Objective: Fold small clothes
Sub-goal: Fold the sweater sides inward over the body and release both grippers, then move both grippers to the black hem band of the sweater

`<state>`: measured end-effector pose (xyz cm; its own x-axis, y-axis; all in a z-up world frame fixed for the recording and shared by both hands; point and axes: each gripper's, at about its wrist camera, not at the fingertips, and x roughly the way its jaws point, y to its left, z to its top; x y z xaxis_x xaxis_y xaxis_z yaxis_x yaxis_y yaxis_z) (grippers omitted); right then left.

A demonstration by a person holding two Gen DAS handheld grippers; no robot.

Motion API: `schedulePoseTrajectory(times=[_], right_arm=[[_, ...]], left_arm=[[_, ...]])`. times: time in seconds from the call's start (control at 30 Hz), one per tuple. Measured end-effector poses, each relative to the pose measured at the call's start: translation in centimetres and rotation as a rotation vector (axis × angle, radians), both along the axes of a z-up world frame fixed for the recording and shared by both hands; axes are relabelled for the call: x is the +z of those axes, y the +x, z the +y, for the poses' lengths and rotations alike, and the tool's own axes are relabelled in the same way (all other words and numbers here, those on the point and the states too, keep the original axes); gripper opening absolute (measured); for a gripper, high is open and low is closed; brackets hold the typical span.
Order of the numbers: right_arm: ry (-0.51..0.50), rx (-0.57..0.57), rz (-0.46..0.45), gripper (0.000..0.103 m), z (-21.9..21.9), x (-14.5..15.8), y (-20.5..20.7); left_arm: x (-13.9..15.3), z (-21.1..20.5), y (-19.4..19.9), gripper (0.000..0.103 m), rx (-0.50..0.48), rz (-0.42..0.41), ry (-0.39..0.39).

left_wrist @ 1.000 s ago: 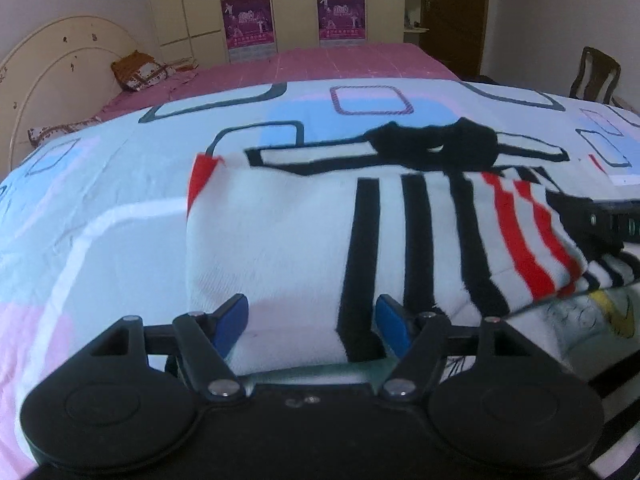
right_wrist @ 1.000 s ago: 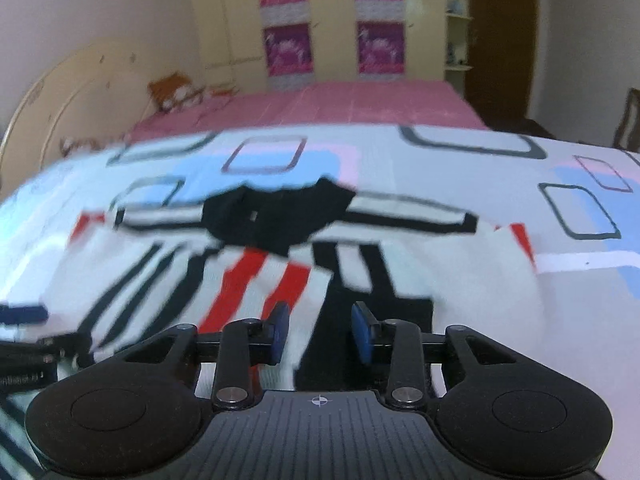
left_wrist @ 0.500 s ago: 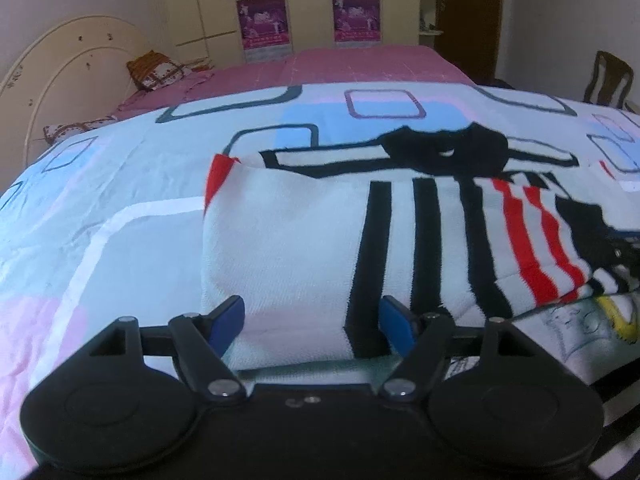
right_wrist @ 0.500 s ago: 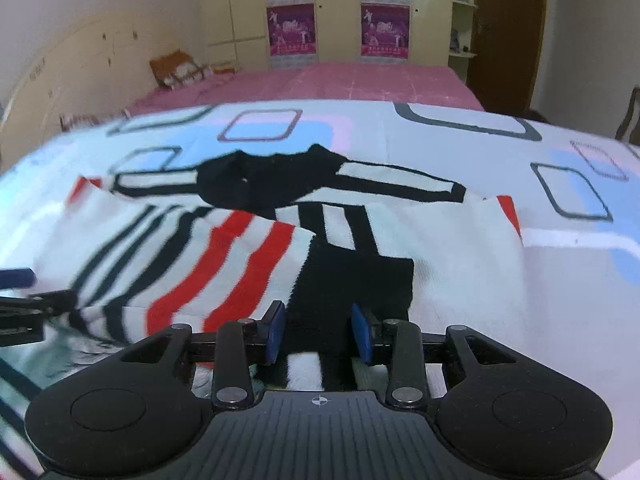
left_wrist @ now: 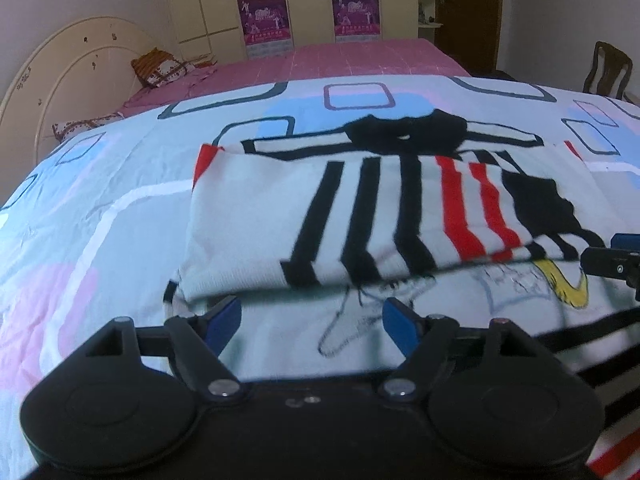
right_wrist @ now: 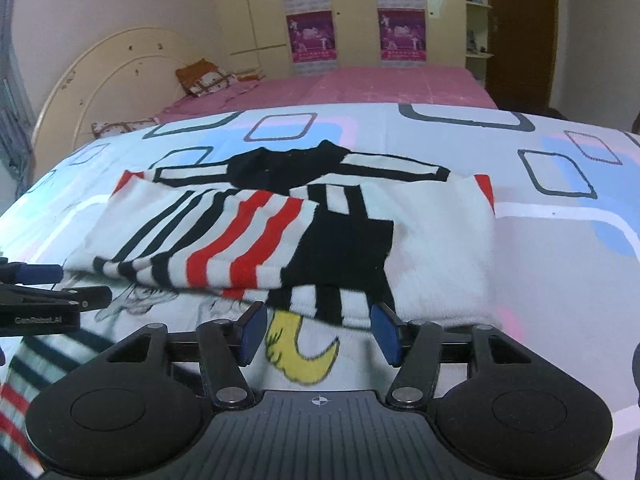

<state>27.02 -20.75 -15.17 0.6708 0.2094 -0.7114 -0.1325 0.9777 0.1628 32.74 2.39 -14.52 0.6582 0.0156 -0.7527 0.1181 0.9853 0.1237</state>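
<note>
The right gripper [right_wrist: 318,334] has just been opening; nothing is clamped, and the left gripper [left_wrist: 312,326] is spread wide and empty too. The striped sweater [right_wrist: 304,236] is laid half-folded on the bed quilt [right_wrist: 560,264]. The folded edge could be snagged by a pad. Open quilt is left all around.

Folded sweater [left_wrist: 360,216] edge motion-blurred, drawing under it partly covered. Right gripper [left_wrist: 616,256] cut off by left wrist frame edge. Wardrobe posters [right_wrist: 310,36] too small to read.
</note>
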Motion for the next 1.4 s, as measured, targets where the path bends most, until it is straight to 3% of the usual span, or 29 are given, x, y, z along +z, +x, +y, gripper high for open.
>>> schedulePoseTrajectory(times=[0.37,1.4], right_arm=[[-0.016,0.041,0.006,0.057,0.8,0.1,-4.1],[-0.118,-0.136,0.064,0.057,3.6,0.2,-19.0]], left_arm=[[-0.2,-0.1,-3.5,0.077,-0.011,0.036,0.015],[-1.1,6.8,-15.1,0.079,-0.061,0.075,-0.026]])
